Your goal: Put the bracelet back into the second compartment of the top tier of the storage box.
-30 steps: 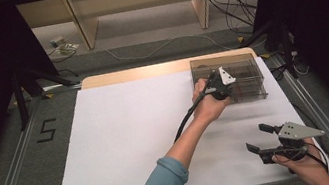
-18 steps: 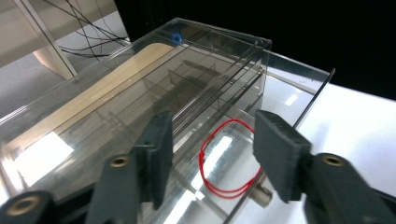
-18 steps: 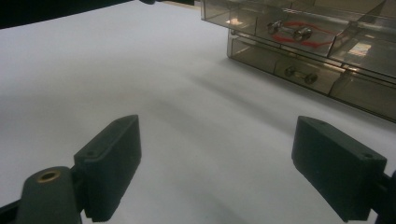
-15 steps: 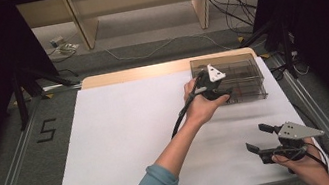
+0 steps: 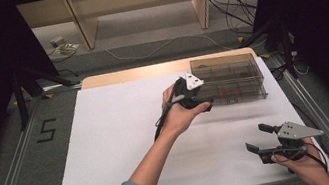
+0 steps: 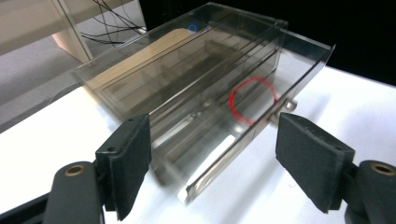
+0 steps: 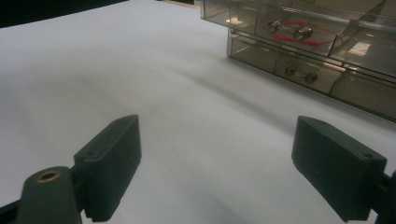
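A: Where is the left claw [image 5: 207,101] now?

B: It is at the near left corner of the clear drawer box [image 5: 228,79], which stands at the far right part of the white bench [image 5: 111,147]. The hand [image 5: 178,113] holds it just in front of the box. In the left gripper view the two black pads [image 6: 128,161] stand wide apart, and nothing is between them. Its jaws have just been opening.

A: So it holds nothing?

B: Nothing. The pads are free, and the box front is beyond them, a little blurred. A drawer of the box is pulled out toward the claw. Its small metal knob [image 6: 282,108] is near the right pad but apart from it.

A: What is inside the box?

B: A red ring [image 6: 252,100] is visible through the clear plastic, in the drawer behind the knob. In the right gripper view the same red ring [image 7: 306,29] lies in the upper drawer, behind two small knobs. The lower drawer also has a pair of knobs [image 7: 301,74].

A: And the right claw [image 5: 259,140]?

B: It is at the near right edge of the bench, well apart from the box. It is also wide open, with only the white surface between its pads [image 7: 112,163]. The right hand [image 5: 306,165] holds it low over the bench.
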